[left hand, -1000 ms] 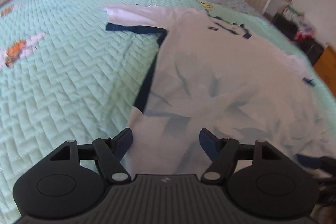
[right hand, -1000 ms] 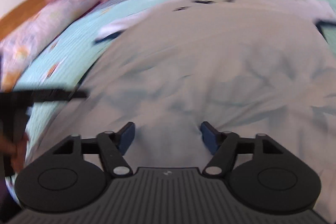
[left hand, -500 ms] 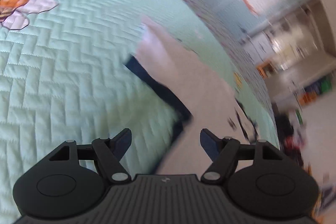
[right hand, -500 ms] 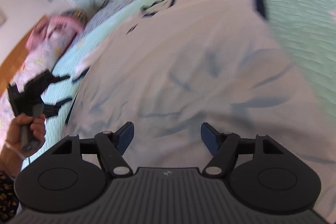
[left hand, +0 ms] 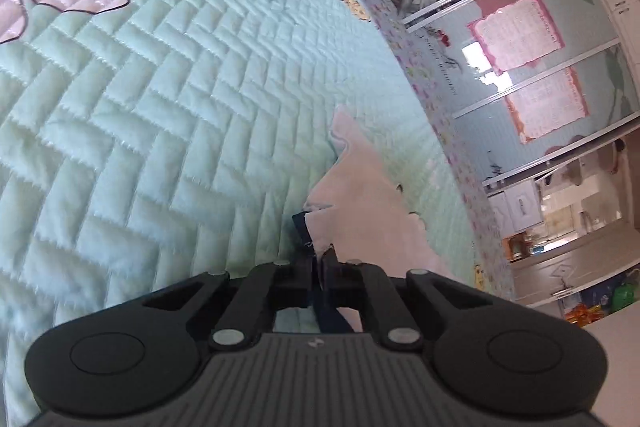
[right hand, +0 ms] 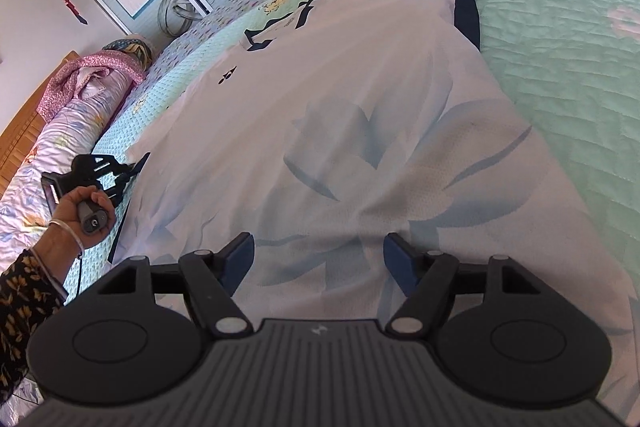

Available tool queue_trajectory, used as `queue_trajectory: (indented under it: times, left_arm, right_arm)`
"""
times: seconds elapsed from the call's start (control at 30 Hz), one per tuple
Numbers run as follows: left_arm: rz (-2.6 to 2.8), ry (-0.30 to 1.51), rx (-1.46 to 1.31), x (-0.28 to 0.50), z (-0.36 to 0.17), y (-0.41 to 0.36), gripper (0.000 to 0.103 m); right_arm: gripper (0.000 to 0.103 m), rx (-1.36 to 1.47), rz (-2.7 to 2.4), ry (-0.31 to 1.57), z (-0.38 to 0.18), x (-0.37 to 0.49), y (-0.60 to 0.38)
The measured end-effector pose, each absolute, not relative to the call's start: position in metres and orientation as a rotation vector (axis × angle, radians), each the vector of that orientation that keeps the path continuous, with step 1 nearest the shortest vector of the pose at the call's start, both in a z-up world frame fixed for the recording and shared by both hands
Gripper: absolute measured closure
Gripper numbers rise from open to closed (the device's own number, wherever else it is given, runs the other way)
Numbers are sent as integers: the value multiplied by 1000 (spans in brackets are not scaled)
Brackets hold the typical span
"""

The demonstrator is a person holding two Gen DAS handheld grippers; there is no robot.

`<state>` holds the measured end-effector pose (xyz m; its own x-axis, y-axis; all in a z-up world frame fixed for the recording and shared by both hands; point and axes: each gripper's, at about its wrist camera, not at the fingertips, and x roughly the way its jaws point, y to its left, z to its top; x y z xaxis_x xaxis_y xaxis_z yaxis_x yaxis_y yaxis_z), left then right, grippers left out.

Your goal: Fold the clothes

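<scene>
White shirt (right hand: 360, 99) spread flat on quilted green bed (left hand: 160, 107), left gripper (left hand: 318, 267) jaws clamped on its navy-trimmed sleeve edge (left hand: 306, 231), right gripper (right hand: 318, 259) jaws apart above the hem

the green bed cover (left hand: 168, 115) lies wide and bare to the left of the left gripper (left hand: 318, 269), so there is lots of room there. a rolled blanket (right hand: 80, 115) and a wooden headboard (right hand: 24, 119) block the far left edge. on the right, bare cover (right hand: 568, 67) beside the shirt (right hand: 340, 99) is free too.
</scene>
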<state>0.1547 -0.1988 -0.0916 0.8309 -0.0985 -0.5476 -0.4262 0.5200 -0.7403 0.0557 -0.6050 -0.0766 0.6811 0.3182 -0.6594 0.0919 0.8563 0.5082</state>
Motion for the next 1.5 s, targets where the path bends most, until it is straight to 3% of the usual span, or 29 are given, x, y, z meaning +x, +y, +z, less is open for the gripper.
queue_trajectory:
  times: [0.43, 0.9, 1.07, 1.13, 1.5]
  left_arm:
    - [119, 673, -592, 225, -80, -200, 98]
    - [105, 750, -766, 148, -84, -191, 91]
    - [306, 729, -684, 161, -67, -178, 66]
    - [395, 714, -638, 166, -59, -172, 50]
    - [241, 677, -511, 249, -76, -166, 44]
  right_arm:
    - [30, 501, 149, 815, -83, -48, -674]
    - [30, 554, 168, 804, -88, -72, -704]
    - [30, 551, 180, 800, -90, -75, -708]
    - [30, 548, 179, 798, -91, -75, -708]
    - [22, 454, 190, 819, -86, -74, -698]
